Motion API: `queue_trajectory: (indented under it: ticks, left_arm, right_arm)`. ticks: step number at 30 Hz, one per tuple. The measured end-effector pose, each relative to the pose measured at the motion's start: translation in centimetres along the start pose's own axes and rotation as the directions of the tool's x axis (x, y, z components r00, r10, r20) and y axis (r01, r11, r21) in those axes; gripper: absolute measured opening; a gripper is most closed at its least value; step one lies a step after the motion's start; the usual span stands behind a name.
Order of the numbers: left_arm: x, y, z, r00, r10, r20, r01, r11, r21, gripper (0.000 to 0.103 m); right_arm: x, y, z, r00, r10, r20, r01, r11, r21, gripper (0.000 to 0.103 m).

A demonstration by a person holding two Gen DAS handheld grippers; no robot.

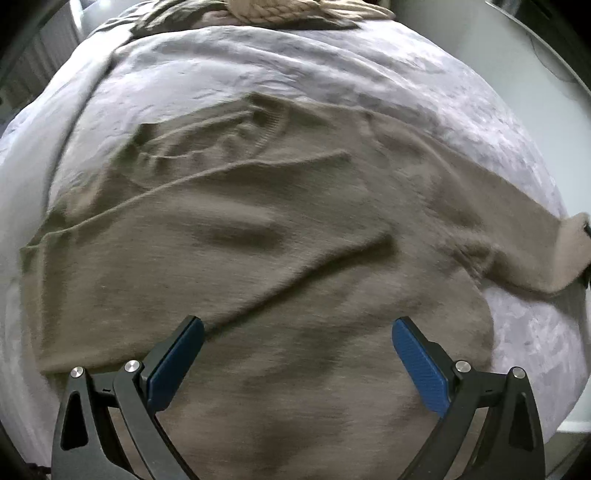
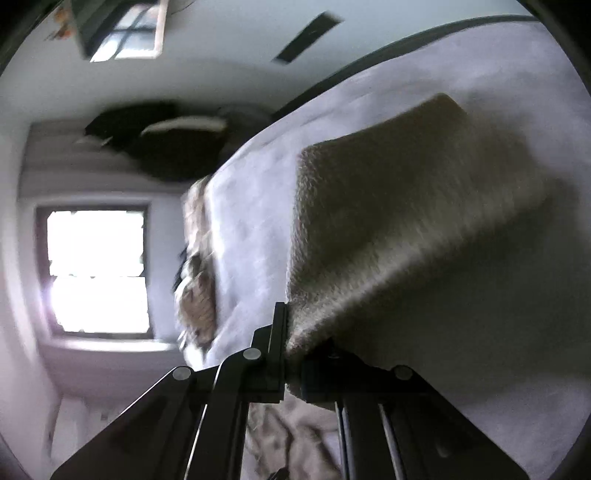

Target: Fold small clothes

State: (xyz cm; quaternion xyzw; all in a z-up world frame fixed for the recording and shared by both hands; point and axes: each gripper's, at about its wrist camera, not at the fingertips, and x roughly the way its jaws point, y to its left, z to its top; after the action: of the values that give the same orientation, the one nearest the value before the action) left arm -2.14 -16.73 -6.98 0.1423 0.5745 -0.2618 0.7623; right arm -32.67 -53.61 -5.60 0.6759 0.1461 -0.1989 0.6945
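1. The taupe knit sweater point(image 1: 258, 258) lies spread and creased on the pale grey bedspread point(image 1: 258, 74), and one sleeve point(image 2: 399, 221) is lifted off it. The right gripper point(image 2: 286, 328) has its jaws clenched on that sleeve's cuff end, the knit bunched tight between them. The pinch looks narrow, so the cuff could slip free if the sleeve is pulled taut toward the sweater's body.

2. The left gripper point(image 1: 297, 362) hangs over the sweater's lower body with its jaws released and nothing between the blue pads point(image 1: 173, 365). Since nothing pins the sweater, a pull on the sleeve could drag the whole garment across the bedspread instead of folding it.

3. The body of the sweater already carries diagonal ridges and a long crease near the neckline. A sleeve laid over them would likely trap the wrinkles and leave a lumpy fold.

4. The right wrist view is blurred and tilted, so where the sleeve would land relative to the sweater's body cannot be told. A crooked landing is a fair risk.

5. A braided beige item point(image 1: 280, 13) lies at the far edge of the bedspread beyond the sweater's neckline, well apart, so it is unlikely to snag.
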Motion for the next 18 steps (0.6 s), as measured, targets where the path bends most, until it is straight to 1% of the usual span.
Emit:
queue_trajectory:
  ticks: [2,4,7,9,12,14,17,18]
  left_arm:
    - [-0.2,1.3,0.2,1.0,0.016,0.013,-0.016,0.999,-0.028,0.102]
    - [-0.4,2.7,0.4,0.999,0.031,0.02,-0.03,0.998,-0.06,0.102]
    - [-0.7,4.9,0.5,0.998,0.057,0.041,-0.052,0.991,-0.119,0.102]
    - [-1.2,6.8,0.1,0.996,0.072,0.057,-0.062,0.984,-0.166,0.102]
    - [-1.6,9.1,-0.1,0.993,0.097,0.07,-0.079,0.972,-0.223,0.102]
    - [-1.7,10.8,-0.3,0.99,0.116,0.077,-0.092,0.961,-0.259,0.102]
    - [-1.7,13.4,-0.8,0.986,0.149,0.074,-0.119,0.942,-0.313,0.102]
    - [-1.7,14.2,-1.0,0.986,0.15,0.07,-0.12,0.937,-0.328,0.102]
  right_arm:
    - [1.8,2.8,-0.7,0.999,0.016,-0.051,-0.021,0.996,-0.09,0.006]
    - [3.9,6.1,-2.1,0.993,0.024,-0.112,-0.046,0.98,-0.191,0.006]
    - [8.1,10.9,-5.1,0.978,-0.001,-0.211,-0.075,0.933,-0.352,0.006]
    - [11.1,13.5,-7.8,0.962,-0.041,-0.271,-0.088,0.89,-0.447,0.006]
    - [15.7,15.9,-13.4,0.92,-0.12,-0.373,-0.122,0.817,-0.563,0.006]
    - [18.9,16.6,-17.8,0.881,-0.189,-0.433,-0.145,0.764,-0.629,0.006]
    - [22.6,15.8,-23.2,0.826,-0.296,-0.48,-0.151,0.704,-0.694,0.006]
    - [23.3,15.2,-24.2,0.812,-0.323,-0.486,-0.146,0.694,-0.705,0.006]
